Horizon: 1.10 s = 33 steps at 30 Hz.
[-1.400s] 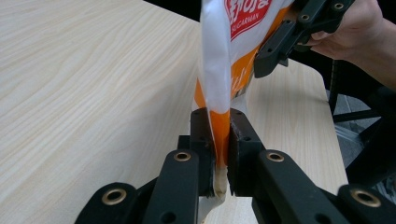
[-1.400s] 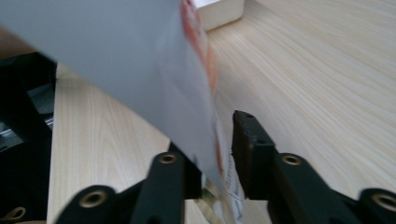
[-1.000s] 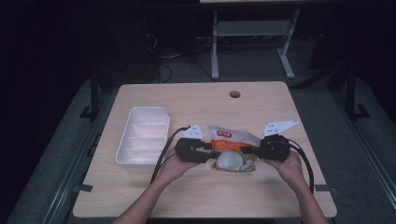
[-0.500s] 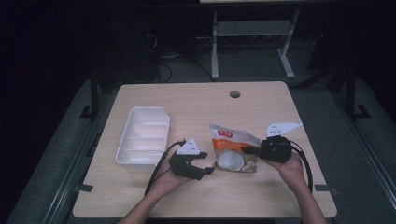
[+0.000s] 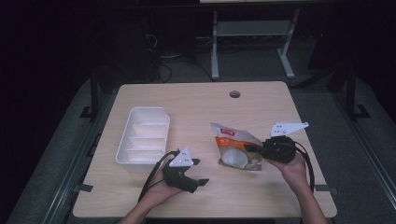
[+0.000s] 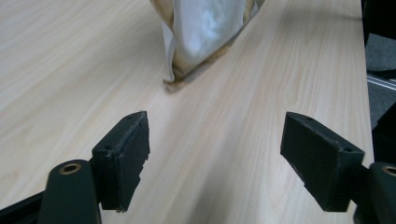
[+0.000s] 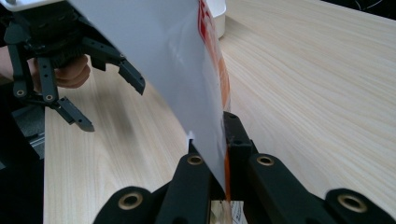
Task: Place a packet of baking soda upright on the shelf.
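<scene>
The right tool (image 5: 252, 149) clamps the orange-and-white plastic snack pouch (image 5: 233, 144); at its 9 o'clock, the left tool (image 5: 200, 171), jaws just opened, holds nothing.

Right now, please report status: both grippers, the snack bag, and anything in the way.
Left gripper open, fingers just spread, nothing between them. Right gripper shut on snack bag, bag resting on table. White tray off to the side, not in the way.

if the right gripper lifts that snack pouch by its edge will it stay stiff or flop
Probably flops: the pouch is thin film that already curves where the right gripper pinches its edge. Its contents look bunched at one end, so that end would likely sag. The glossy film may slip, and the left gripper stands open, apart from it, giving no support.
</scene>
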Motion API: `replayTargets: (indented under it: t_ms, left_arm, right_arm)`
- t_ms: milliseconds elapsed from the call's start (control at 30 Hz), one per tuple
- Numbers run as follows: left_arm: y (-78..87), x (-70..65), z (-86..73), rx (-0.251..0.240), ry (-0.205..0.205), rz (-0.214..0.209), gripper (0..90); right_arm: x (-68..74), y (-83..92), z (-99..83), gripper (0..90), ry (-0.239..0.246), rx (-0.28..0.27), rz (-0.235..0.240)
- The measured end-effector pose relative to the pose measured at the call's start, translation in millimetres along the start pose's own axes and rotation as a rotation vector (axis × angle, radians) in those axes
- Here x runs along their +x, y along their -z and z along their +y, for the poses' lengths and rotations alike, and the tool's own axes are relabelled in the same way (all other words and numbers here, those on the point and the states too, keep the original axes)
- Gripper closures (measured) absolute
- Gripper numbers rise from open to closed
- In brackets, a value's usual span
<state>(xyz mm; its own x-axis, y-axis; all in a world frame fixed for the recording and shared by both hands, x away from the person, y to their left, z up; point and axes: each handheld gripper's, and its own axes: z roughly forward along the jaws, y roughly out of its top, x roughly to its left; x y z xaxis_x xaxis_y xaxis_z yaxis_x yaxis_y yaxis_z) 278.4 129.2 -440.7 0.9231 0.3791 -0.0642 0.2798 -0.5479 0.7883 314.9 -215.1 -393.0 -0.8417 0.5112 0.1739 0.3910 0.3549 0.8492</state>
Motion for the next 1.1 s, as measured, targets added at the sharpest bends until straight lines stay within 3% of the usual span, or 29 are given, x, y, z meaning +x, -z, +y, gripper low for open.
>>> replayTargets:
  t_ms: [267, 600, 733, 1100]
  left_arm:
    - [6.9, -3.8, -14.1, 0.023, 0.002, -0.001, 21.7]
    - [10.5, -4.3, -18.1, 0.009, -0.006, -0.005, 20.9]
    - [5.9, -4.9, -19.6, 0.036, -0.022, -0.001, 21.0]
    - [8.8, -4.9, -19.5, 0.017, -0.026, -0.003, 21.0]
  right_arm:
    - [2.1, 2.8, 7.7, 89.4, 0.02, -0.009, -0.023]
    - [1.6, -0.3, 15.0, 89.4, 0.007, -0.001, -0.03]
    - [3.9, -1.7, 22.2, 89.4, 0.017, 0.004, -0.034]
    - [7.2, -7.9, 44.8, 89.4, 0.04, 0.014, -0.033]
